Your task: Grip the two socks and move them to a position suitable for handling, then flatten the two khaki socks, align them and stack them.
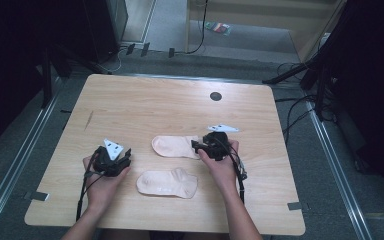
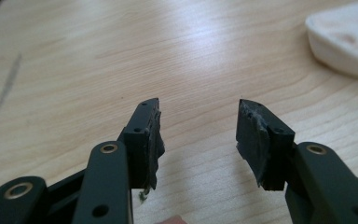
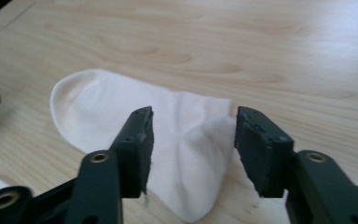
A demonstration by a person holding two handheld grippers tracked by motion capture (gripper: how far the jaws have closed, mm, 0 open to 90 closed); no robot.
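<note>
Wooden table (image 1: 145, 100): two pale socks lie flat at centre frame in the high view.
Far sock (image 1: 175, 146): centre, its right end just at the right gripper (image 1: 200, 146), whose jaws stand apart on either side of the cuff end in the right gripper view.
Near sock (image 1: 167, 183): lower centre, between the hands.
Left gripper (image 1: 125, 157): lower left, jaws spread over bare wood.
</note>
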